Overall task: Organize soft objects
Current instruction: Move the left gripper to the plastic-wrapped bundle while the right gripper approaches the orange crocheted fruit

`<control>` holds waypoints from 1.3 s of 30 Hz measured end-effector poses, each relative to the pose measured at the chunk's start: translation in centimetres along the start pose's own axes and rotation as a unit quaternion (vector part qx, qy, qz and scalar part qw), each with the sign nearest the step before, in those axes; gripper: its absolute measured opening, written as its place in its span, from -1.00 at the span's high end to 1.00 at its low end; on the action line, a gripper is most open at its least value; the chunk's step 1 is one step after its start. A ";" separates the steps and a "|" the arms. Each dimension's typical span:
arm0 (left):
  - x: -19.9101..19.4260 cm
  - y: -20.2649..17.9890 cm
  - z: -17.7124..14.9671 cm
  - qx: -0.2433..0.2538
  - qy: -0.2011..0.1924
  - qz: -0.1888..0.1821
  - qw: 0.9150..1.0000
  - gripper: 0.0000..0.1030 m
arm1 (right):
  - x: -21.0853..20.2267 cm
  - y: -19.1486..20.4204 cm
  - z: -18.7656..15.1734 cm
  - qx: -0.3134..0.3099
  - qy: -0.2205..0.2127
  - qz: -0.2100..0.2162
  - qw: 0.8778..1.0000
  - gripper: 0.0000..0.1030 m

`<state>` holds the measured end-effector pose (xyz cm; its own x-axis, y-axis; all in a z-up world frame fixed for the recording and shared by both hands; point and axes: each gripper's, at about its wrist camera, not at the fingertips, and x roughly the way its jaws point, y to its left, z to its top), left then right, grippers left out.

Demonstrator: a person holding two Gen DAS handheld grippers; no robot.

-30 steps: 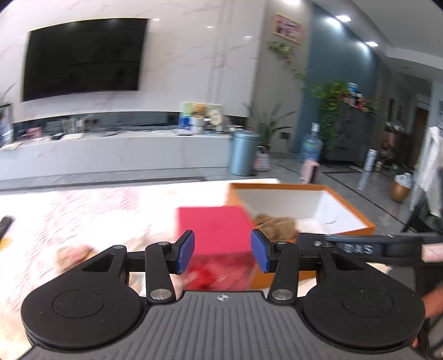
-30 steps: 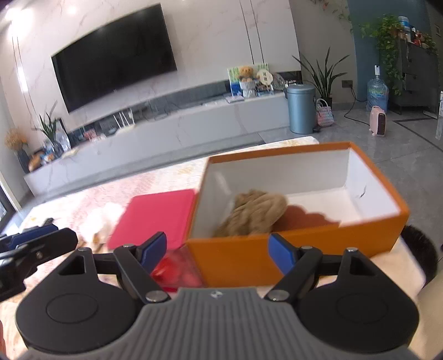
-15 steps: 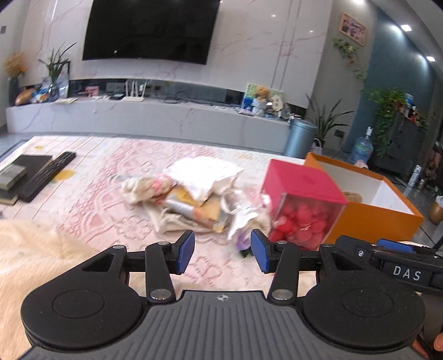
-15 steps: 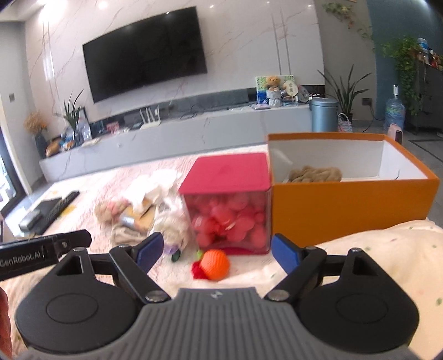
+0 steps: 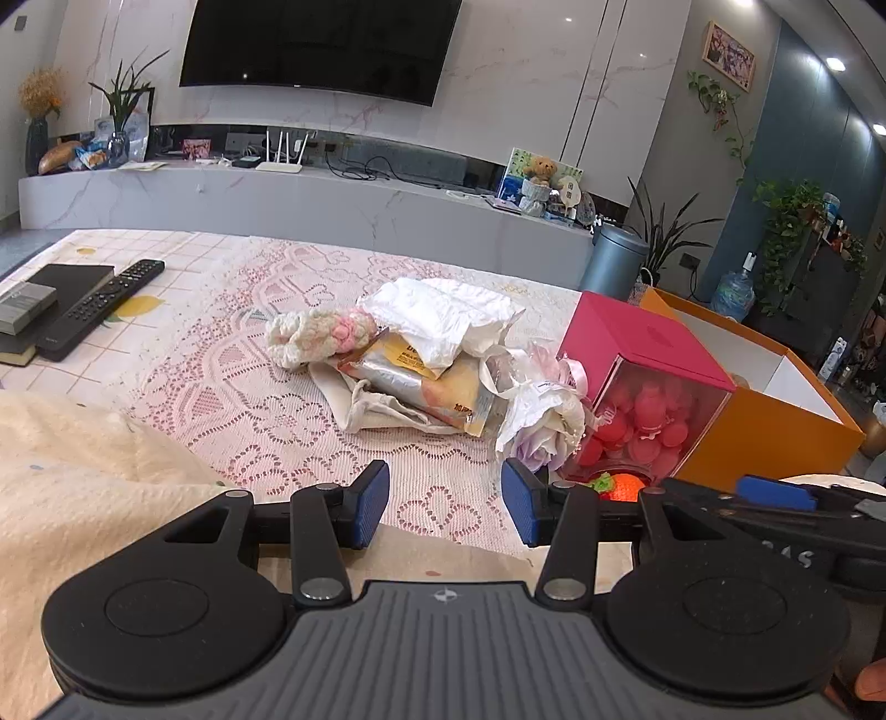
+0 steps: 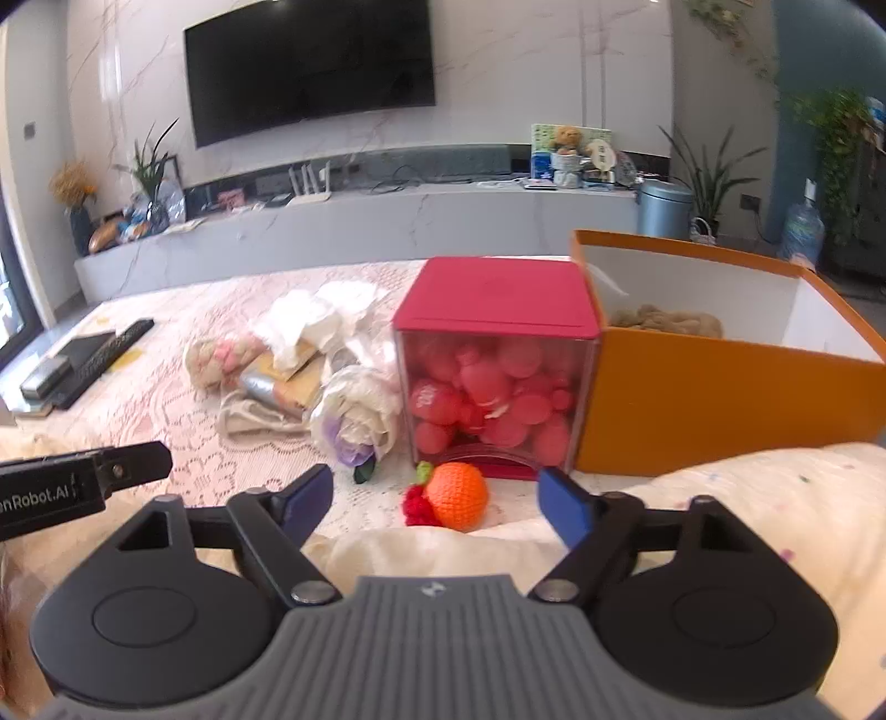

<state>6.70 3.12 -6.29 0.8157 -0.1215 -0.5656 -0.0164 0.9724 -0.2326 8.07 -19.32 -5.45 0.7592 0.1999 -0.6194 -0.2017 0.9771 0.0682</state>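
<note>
Pink lace cloth [image 5: 260, 399] covers the counter, with a long grey TV cabinet [image 5: 288, 205] and a wall-mounted television [image 5: 321, 47] behind it. Both tools hover above the near edge, where a cream blanket [image 5: 72, 471] is bunched up.

The left tool [image 5: 444, 503] has its blue-padded fingers apart and holds nothing; lace shows between them. The right tool [image 6: 434, 503] is spread wider, also empty, and an orange crocheted ball [image 6: 459, 494] with a red and green tuft lies just beyond its gap, on the cloth at the blanket's edge.

Just behind the ball stands a clear cube box with a pink lid [image 6: 498, 365], filled with pink round shapes. Touching its right side is an open orange box [image 6: 720, 399] near the right edge of the counter, with a tan fuzzy item [image 6: 664, 321] lying inside against its near wall.

Left of the cube, towards the middle of the counter, sits the heap of soft things: a cream and purple fabric flower [image 6: 354, 421] just beside the cube, a beige cloth [image 5: 376, 410] under a foil snack packet [image 5: 415, 376], a white crumpled wrapper [image 5: 443, 318] on top, and a cream and pink knitted piece [image 5: 315, 338] at the heap's left end.

Near the far left edge lie a remote control [image 5: 99, 307] and a dark book [image 5: 61, 282].
</note>
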 end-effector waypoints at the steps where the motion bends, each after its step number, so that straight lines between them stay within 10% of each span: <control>1: 0.1 0.1 0.1 0.000 0.001 -0.001 1.000 -0.08 | 0.4 0.3 0.0 -0.004 0.004 0.002 1.000 -0.48; 28: 6.3 2.4 2.4 -0.025 0.066 0.030 0.997 -0.08 | 13.2 1.9 3.5 0.156 0.107 0.009 0.982 -0.59; 33: 6.4 2.4 2.3 -0.028 0.074 0.034 0.996 -0.08 | 12.9 2.3 3.6 0.176 0.109 0.028 0.978 0.06; 39: 6.3 2.4 2.2 -0.031 0.074 0.032 0.996 -0.07 | 11.4 4.0 3.7 0.114 0.070 0.017 0.991 -0.02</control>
<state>13.13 5.13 -8.67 0.7176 -0.0918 -0.6904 -0.1051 0.9656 -0.2377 18.22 -12.87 -9.34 0.6576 0.2357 -0.7155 -0.0685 0.9646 0.2548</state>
